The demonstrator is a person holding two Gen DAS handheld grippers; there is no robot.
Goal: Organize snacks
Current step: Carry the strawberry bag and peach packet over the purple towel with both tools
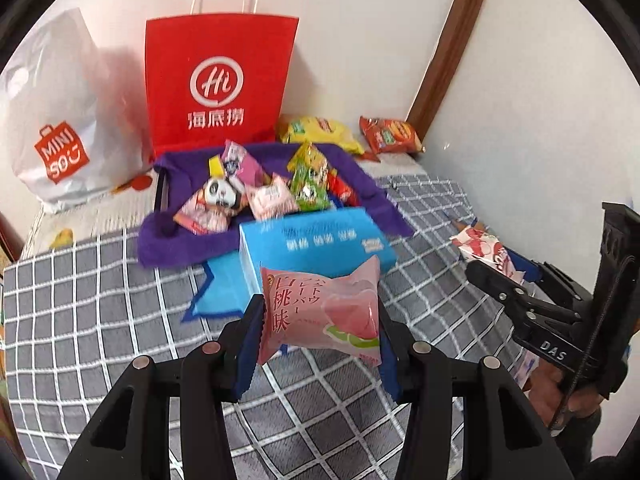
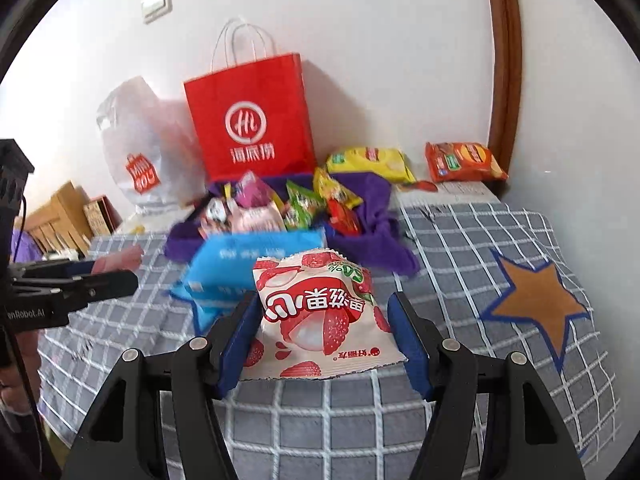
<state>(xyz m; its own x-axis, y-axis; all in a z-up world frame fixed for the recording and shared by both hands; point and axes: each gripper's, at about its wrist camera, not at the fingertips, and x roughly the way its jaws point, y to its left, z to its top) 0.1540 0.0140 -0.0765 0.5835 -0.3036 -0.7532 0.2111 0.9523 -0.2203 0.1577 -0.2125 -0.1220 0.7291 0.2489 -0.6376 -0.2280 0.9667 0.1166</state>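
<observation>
Home bedrm, checked quilt (image 2: 460, 248) on bed, red shopping bag (image 1: 220, 84) & white plastic bag (image 1: 56, 120) vs white wall, light switch (image 2: 157, 4), wood door trim (image 2: 504, 60), snack packs (image 1: 264, 188)

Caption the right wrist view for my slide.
Right gripper holding a white-and-red lychee snack packet above the grey checked cloth.

A grey checked bedspread (image 2: 460, 240) with a brown star patch (image 2: 536, 304) meets a white wall (image 2: 380, 40).

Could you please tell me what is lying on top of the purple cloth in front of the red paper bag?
A loose pile of small snack packets lies on the purple cloth, including a panda-faced one and green ones. The blue box hides the cloth's near edge.
</observation>
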